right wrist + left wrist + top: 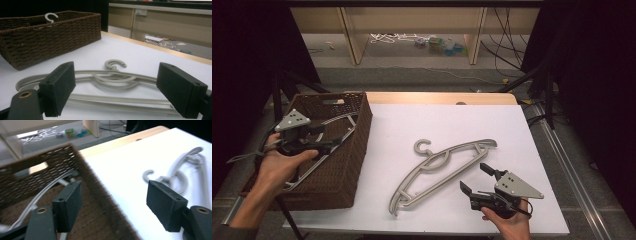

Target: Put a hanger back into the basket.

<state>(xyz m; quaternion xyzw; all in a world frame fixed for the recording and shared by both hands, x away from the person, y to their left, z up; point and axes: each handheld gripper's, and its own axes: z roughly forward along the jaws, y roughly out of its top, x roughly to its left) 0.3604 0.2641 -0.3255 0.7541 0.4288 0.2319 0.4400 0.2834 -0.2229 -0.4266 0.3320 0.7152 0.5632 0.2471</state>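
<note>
On the desk (492, 125) a white cover spreads over nearly the whole top, with a strip of pale wood bare along the far edge. A grey plastic hanger (439, 167) lies flat on the white, slanting from near left to far right, its hook (423, 146) pointing away from the person. At the left edge stands a dark brown woven basket (357, 145) with another pale hanger (332, 131) lying inside; the right gripper view shows a white hook (51, 17) rising above its rim.

The right gripper (476, 178) is held low just beside the near right end of the grey hanger, its fingers (58, 86) spread wide and gripping nothing; in its own view the hanger lies straight ahead between them. The left gripper (337, 142) hovers over the basket, fingers (68, 203) also spread apart and empty, one above the basket's inside and the other past its rim over the white cover.

Beyond the desk is a grey floor with loose cables (452, 75), light wooden furniture legs (349, 35), and a small heap of coloured bits (444, 46). Black drapes close off both sides.
</note>
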